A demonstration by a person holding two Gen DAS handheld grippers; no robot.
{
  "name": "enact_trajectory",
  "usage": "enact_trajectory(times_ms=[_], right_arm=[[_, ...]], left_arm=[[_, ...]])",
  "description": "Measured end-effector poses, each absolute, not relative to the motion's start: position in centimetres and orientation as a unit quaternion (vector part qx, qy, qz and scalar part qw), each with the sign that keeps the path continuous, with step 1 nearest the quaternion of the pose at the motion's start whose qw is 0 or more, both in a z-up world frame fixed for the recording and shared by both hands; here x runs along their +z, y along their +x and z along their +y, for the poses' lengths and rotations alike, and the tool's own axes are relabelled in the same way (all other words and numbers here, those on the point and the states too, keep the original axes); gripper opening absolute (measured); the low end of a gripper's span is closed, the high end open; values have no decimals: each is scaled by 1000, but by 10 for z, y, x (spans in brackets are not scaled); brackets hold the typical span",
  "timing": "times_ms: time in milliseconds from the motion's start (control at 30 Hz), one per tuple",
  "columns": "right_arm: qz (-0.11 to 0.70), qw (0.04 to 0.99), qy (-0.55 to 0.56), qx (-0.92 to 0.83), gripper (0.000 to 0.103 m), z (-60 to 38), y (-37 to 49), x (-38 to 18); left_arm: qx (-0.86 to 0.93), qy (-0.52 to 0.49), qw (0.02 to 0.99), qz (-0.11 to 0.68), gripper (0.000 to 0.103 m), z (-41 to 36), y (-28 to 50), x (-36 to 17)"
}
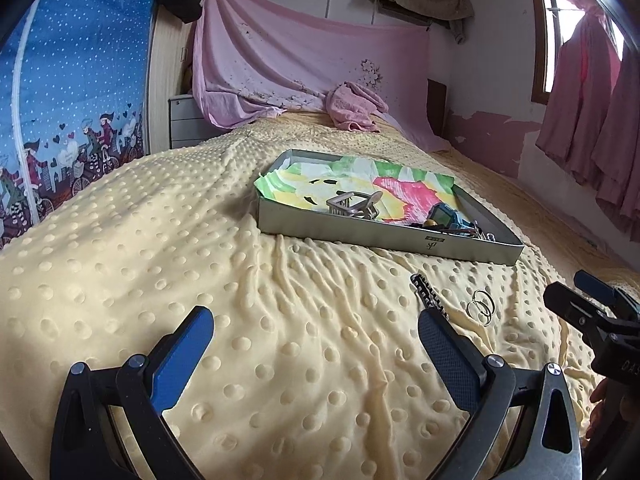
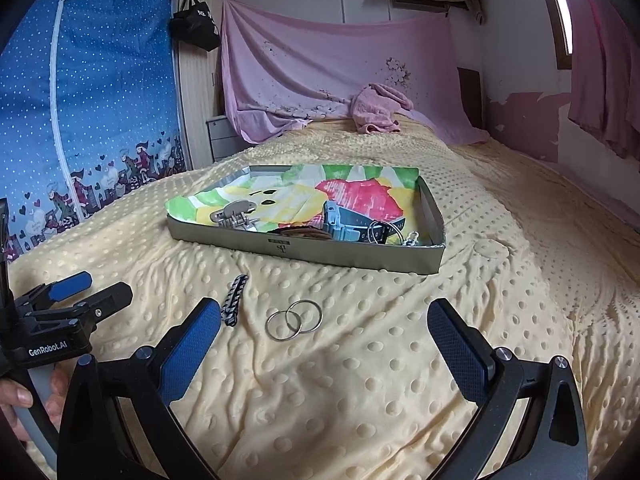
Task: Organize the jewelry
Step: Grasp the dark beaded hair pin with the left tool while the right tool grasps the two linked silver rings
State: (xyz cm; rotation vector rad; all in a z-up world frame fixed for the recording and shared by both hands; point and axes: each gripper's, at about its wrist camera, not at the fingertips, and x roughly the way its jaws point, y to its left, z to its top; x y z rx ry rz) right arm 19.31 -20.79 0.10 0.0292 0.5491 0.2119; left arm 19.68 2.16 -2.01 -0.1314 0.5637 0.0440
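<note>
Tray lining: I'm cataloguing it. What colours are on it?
Green, yellow, pink-red and white lining, clearest in the right wrist view.

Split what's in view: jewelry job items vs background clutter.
Job: grey metal tray, two linked silver rings, dark chain-link bracelet, blue-grey strap watch.
Clutter: crumpled pink towel, black hanging bag, blue dotted fabric wardrobe.

The left gripper (image 1: 316, 332) hangs low with its jaws spread wide and nothing between them. The right gripper (image 2: 324, 326) sits just beside it at about the same height (its jaws equally wide, also empty). A hand (image 2: 24, 400) wraps the pale handle of the left gripper, with fingertips (image 1: 598, 396) of the other hand visible at the right one.
</note>
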Motion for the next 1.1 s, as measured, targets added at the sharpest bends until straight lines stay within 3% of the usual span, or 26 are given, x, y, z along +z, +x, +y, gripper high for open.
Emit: enact_trajectory(times_ms=[333, 400, 467, 533, 667, 733, 867, 933, 1100], right_arm=[[296, 947, 3, 121, 101, -214, 219, -12], [307, 943, 5, 129, 101, -215, 225, -16], [317, 939, 2, 137, 96, -214, 231, -21], [328, 933, -5, 146, 73, -211, 238, -26], [356, 919, -9, 167, 67, -203, 249, -40], [364, 914, -7, 178, 60, -201, 251, -44], [374, 907, -8, 193, 60, -196, 255, -51], [376, 907, -7, 191, 55, -195, 257, -54], [379, 904, -9, 196, 55, -195, 259, -58]], left_arm=[[-25, -61, 953, 295, 103, 4, 226, -21], [-45, -60, 948, 309, 97, -1, 236, -24], [-72, -68, 938, 331, 78, -3, 247, -30], [-97, -80, 930, 346, 68, -3, 253, -34], [-146, -93, 919, 355, 55, -7, 257, -38], [-166, -91, 914, 359, 50, -12, 259, -38], [-194, -81, 902, 377, 45, -26, 268, -41], [-195, -79, 895, 393, 41, -30, 275, -45], [-184, -76, 889, 411, 33, -32, 282, -49]])
